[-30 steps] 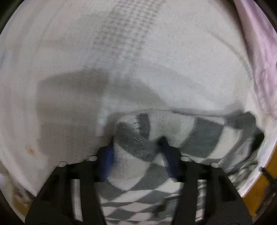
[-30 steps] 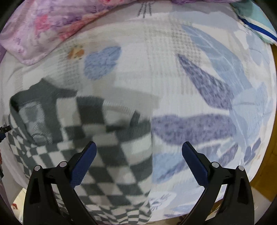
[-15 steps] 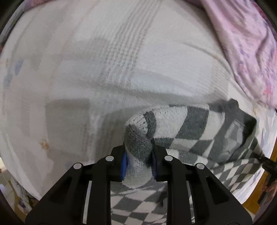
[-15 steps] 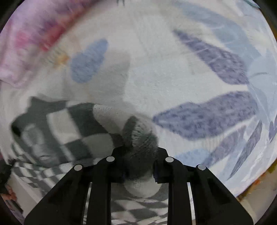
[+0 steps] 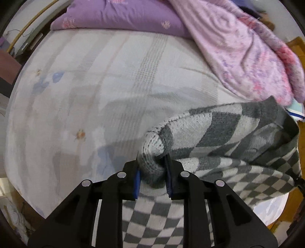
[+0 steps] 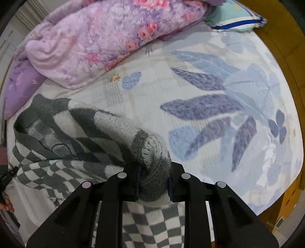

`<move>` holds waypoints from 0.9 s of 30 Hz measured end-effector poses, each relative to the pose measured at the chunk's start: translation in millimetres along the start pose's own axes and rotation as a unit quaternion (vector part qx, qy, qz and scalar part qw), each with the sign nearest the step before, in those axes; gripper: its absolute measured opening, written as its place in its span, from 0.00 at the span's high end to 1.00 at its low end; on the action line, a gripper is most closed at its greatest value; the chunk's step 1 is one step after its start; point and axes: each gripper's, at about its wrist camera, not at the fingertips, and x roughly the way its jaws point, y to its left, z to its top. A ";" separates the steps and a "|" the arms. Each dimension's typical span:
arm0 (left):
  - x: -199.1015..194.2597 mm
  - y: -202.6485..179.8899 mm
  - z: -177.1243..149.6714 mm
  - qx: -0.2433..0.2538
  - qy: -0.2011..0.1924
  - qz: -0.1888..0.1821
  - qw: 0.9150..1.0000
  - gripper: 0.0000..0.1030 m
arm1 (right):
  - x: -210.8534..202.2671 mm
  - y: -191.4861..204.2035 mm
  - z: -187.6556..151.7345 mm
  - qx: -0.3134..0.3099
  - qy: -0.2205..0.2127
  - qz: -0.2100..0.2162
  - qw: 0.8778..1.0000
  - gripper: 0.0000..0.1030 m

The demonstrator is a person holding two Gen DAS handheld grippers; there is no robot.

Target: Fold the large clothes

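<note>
A grey-and-white checkered knit sweater (image 5: 219,133) hangs stretched between both grippers above the bed. My left gripper (image 5: 152,179) is shut on a bunched shoulder of the knit, its blue pads pressing the fabric from both sides. In the right wrist view the same sweater (image 6: 63,133) runs off to the left, with its dark collar at the far left. My right gripper (image 6: 153,183) is shut on the other bunched shoulder. The sweater's lower part drapes down below both grippers, out of sight behind the fingers.
The bed sheet (image 5: 118,91) is white with blue leaf prints (image 6: 205,106). A pink floral blanket (image 6: 99,38) and purple pillow (image 5: 118,15) lie at the head. A teal pillow (image 6: 234,19) sits far right. A wooden bed frame (image 6: 286,38) borders the right.
Both grippers closed on the sweater's shoulders, the right one from wide open, and rose from the sheet, lifting the garment. More of the bed, blanket and pillows came into view.
</note>
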 end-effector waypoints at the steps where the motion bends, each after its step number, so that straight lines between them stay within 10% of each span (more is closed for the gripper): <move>1: -6.8 2.0 -11.3 0.006 -0.006 0.000 1.000 0.81 | -9.6 -1.4 -11.2 0.003 -0.009 0.005 1.000 0.81; 10: -36.2 34.3 -166.3 -0.016 0.012 0.006 1.000 0.81 | -47.2 -28.1 -162.2 -0.029 -0.040 0.040 0.998 0.81; 23: 72.9 92.8 -358.9 -0.082 0.163 0.049 0.982 0.89 | 75.5 -73.8 -319.5 -0.063 0.118 -0.025 0.991 0.68; 27: 54.8 103.4 -378.8 -0.127 0.162 0.015 0.978 0.37 | 56.3 -90.8 -329.6 -0.018 0.144 0.012 0.989 0.26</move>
